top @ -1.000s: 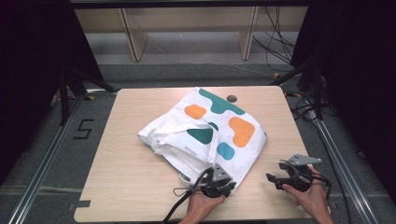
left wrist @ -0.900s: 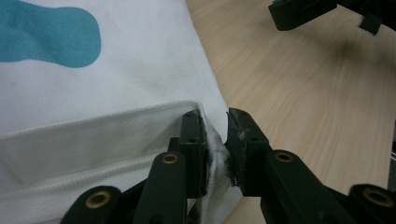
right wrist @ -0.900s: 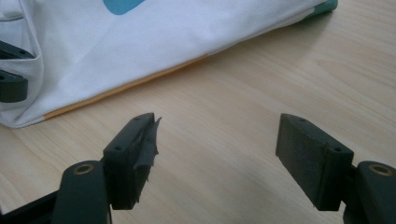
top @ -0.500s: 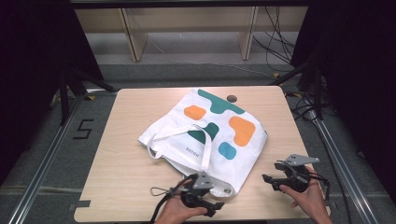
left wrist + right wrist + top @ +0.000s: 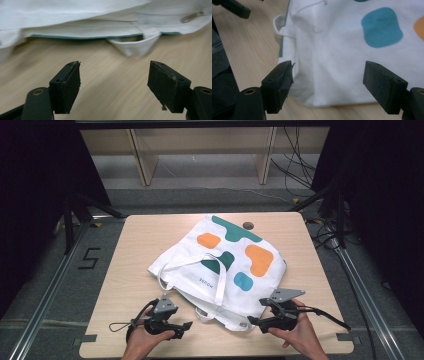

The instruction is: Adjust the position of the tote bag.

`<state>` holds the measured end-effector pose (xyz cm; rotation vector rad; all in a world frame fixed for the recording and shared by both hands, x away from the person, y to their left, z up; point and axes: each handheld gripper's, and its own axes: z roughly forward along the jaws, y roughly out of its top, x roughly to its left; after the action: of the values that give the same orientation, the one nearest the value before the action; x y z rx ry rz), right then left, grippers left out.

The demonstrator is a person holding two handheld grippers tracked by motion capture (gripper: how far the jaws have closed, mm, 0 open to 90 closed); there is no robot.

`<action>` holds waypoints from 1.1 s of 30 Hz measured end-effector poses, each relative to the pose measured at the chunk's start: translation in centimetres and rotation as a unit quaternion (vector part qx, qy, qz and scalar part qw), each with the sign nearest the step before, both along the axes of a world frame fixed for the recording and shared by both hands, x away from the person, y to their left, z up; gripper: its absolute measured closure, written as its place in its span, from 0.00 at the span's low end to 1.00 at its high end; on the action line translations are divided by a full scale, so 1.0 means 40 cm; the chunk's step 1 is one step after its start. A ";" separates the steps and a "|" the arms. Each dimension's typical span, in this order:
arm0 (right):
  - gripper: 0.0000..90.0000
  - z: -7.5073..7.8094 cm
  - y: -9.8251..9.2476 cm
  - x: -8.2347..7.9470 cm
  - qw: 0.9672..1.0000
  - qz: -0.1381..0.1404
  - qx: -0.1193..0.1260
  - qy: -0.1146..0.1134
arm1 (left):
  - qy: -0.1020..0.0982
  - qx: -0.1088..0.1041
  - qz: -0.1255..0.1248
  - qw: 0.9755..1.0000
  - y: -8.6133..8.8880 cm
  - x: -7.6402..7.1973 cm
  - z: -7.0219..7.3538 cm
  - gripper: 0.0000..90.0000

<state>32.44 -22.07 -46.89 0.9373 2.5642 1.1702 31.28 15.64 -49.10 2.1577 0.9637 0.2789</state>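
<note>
A white tote bag [image 5: 225,265] printed with teal, orange and blue shapes lies flat across the middle of the wooden table [image 5: 135,250], its two handles [image 5: 212,280] looped toward the near edge. My left gripper [image 5: 186,325] sits near the front edge, left of the bag's near hem [image 5: 82,28], and points at it. Its jaws have just been opening and hold nothing. My right gripper [image 5: 253,321] points left at the bag's near right corner [image 5: 329,75]. Its jaws have also just been opening, and the corner lies ahead between them, untouched by the pads.
A dark round hole [image 5: 247,225] marks the table's far side beside the bag. Bare wood lies left of the bag and along the front edge. Wooden shelving [image 5: 200,150] and cables [image 5: 300,170] stand beyond the table. A floor mark "5" [image 5: 90,258] sits to the left.
My left gripper let go at the bag's near edge, opened and drew back to the left. My right gripper moved left toward the bag's corner.
</note>
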 end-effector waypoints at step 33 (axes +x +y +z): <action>0.98 0.008 -0.135 -0.009 0.996 -0.013 -0.083 -0.033 | -0.052 0.076 0.122 0.988 0.103 0.041 -0.008 0.26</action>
<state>32.08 -27.45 -46.58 0.8762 2.5417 0.9484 32.94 19.76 -49.42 2.1357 1.1799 0.5959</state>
